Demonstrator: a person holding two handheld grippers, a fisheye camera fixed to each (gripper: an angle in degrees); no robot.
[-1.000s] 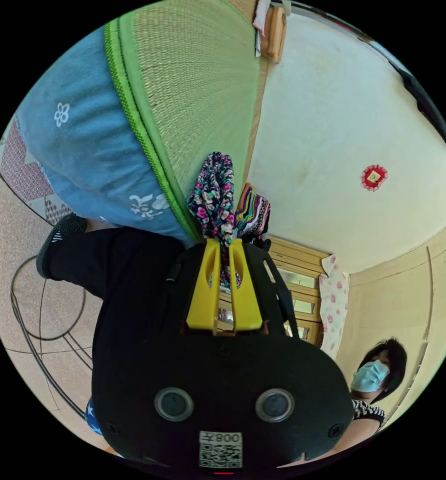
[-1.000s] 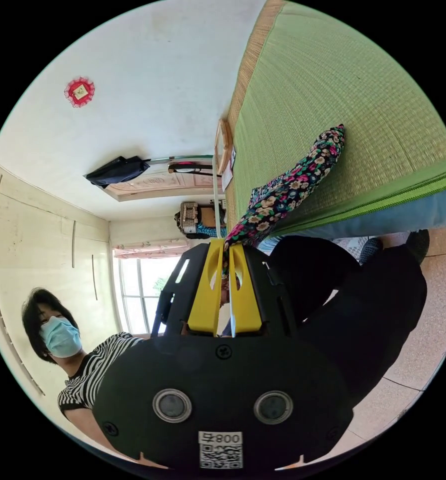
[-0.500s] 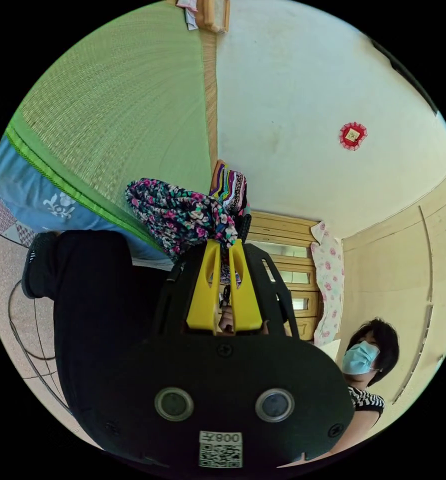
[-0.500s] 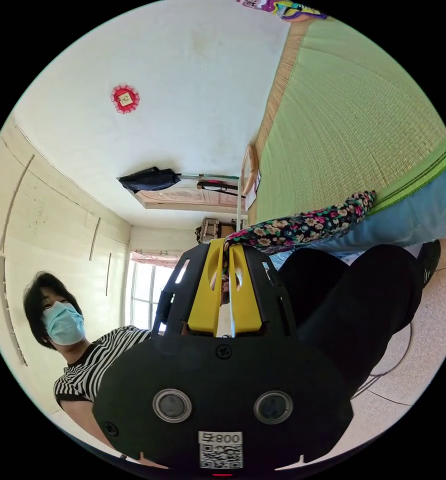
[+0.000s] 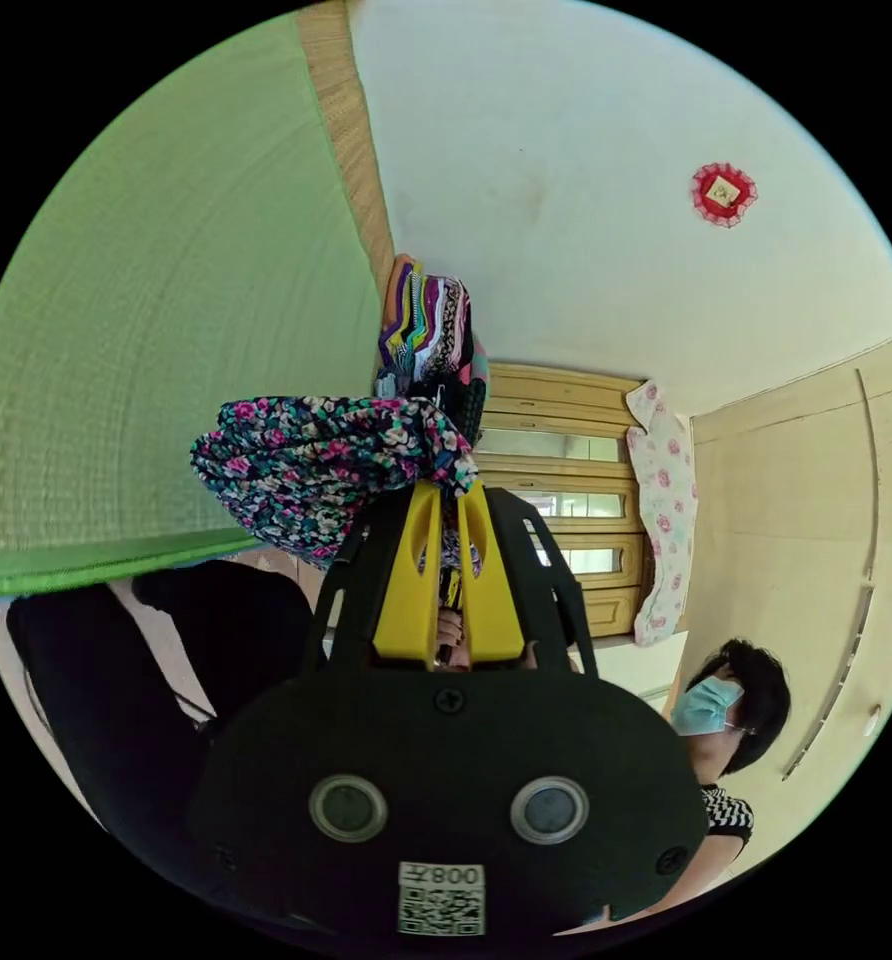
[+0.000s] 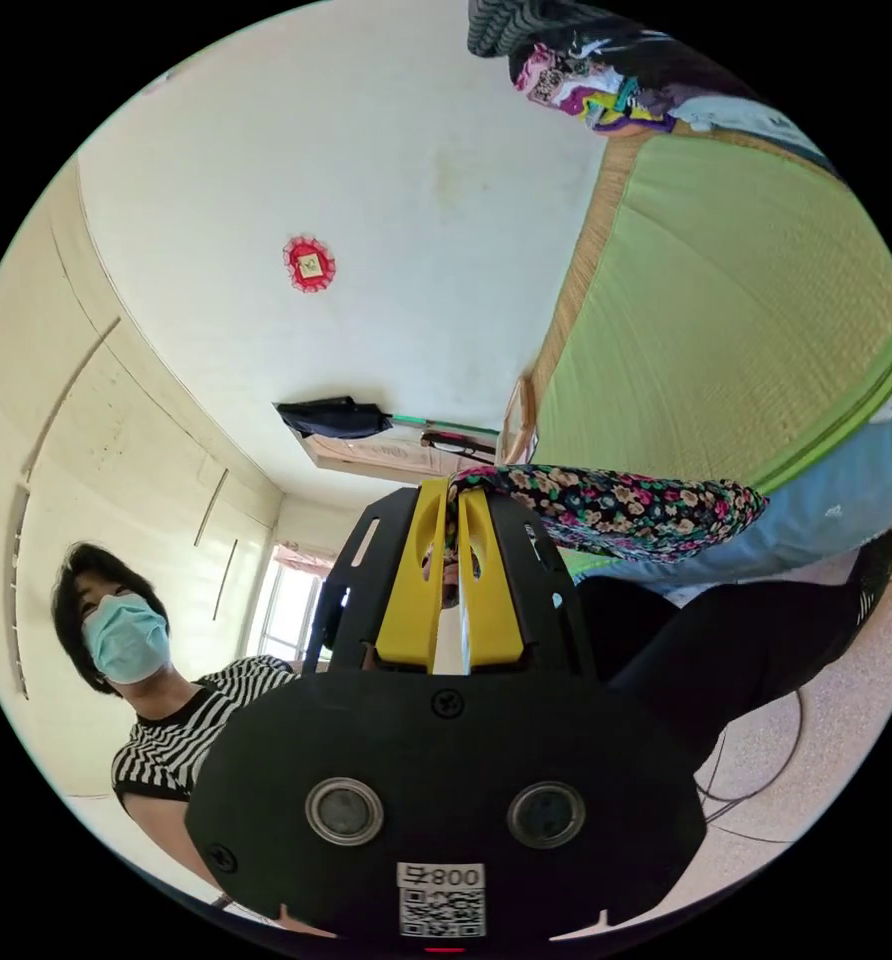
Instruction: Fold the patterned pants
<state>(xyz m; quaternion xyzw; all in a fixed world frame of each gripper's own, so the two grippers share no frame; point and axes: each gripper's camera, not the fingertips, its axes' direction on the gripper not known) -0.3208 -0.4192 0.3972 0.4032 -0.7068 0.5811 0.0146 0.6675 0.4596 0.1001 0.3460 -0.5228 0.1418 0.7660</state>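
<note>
Fingers [image 5: 414, 570] around floral pants [image 5: 306, 470]

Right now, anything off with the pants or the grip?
Nothing damaged. The patterned pants are bunched, not spread flat: both tongs, left and right, are shut on them, and the cloth hangs in a thick roll in front of the green mat. A pile of other clothes sits at the mat's far edge.

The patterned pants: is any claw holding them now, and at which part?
Both. The left claw and the right claw are each shut on an edge of the patterned pants; which part of the garment cannot be told.
</note>
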